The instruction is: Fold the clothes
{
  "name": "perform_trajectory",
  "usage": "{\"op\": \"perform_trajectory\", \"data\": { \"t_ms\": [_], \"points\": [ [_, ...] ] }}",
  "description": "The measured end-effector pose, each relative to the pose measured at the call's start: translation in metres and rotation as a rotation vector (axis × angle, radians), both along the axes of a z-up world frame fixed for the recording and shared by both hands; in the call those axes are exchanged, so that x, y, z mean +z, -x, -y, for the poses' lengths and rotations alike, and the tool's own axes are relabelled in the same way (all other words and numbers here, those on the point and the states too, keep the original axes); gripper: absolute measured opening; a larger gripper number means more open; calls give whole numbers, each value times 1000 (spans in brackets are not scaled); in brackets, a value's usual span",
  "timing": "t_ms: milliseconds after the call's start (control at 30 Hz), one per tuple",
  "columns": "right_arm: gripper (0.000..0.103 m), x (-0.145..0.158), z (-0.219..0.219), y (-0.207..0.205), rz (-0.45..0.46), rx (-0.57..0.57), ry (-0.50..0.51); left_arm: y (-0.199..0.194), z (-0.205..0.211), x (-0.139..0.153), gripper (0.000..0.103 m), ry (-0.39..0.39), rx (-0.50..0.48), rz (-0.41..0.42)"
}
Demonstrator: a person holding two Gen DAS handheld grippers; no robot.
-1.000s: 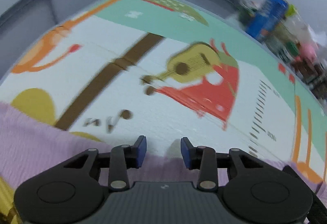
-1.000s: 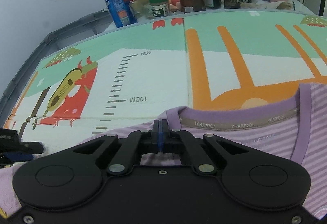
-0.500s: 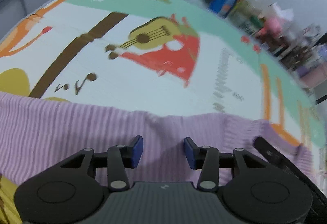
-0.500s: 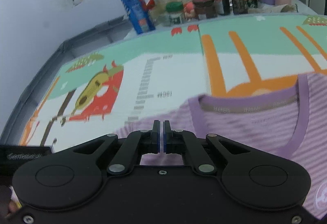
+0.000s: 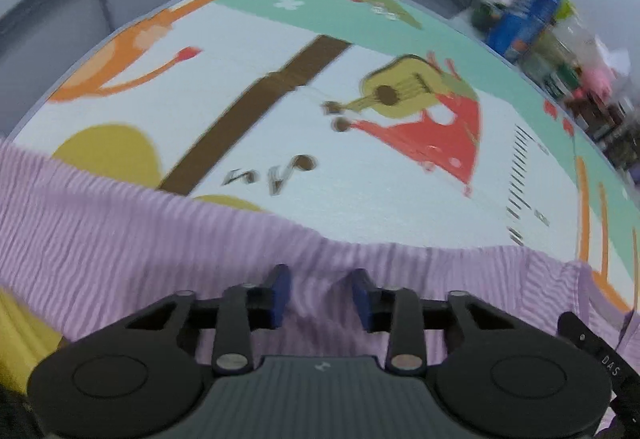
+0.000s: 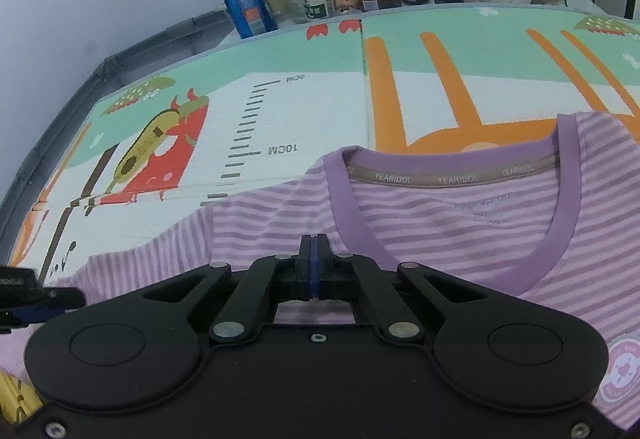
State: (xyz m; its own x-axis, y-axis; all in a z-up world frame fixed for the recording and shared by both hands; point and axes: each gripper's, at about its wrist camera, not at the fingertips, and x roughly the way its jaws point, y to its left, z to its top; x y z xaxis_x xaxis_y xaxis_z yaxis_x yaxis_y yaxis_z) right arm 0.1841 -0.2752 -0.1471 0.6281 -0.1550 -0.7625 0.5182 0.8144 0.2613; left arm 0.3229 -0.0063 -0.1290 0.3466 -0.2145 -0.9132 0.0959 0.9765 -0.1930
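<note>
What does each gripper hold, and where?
Left gripper: jaws have just been closing on a ridge of the purple shirt, not yet pressing. Right gripper: shut at the shoulder beside the collar; hold cannot be told.

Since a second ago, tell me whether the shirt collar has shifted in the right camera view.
Yes. The collar now covers more of the orange stripes on the mat, sitting farther up and left in the view.

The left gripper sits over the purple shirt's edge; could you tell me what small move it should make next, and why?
Probably close the left gripper fully. Its jaws have just been closing, a raised fold of the shirt sits between the blue pads, and a gap still shows. The right gripper is already shut at the shoulder, so both ends could then lift together.
</note>
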Motion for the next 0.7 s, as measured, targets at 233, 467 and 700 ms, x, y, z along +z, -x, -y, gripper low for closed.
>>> {"op": "perform_trajectory", "data": {
  "t_ms": [233,467,700],
  "points": [
    [0,1,2,-5,-20,-26,-7,-7,-43,-1,3,70,118,-72],
    [0,1,8,-7,-25,-33,-39,-13,-77,0,4,99,191,-91],
    [0,2,4,-9,-35,-34,-18,-26,-117,6,51,-32,308,-63]
  ]
}}
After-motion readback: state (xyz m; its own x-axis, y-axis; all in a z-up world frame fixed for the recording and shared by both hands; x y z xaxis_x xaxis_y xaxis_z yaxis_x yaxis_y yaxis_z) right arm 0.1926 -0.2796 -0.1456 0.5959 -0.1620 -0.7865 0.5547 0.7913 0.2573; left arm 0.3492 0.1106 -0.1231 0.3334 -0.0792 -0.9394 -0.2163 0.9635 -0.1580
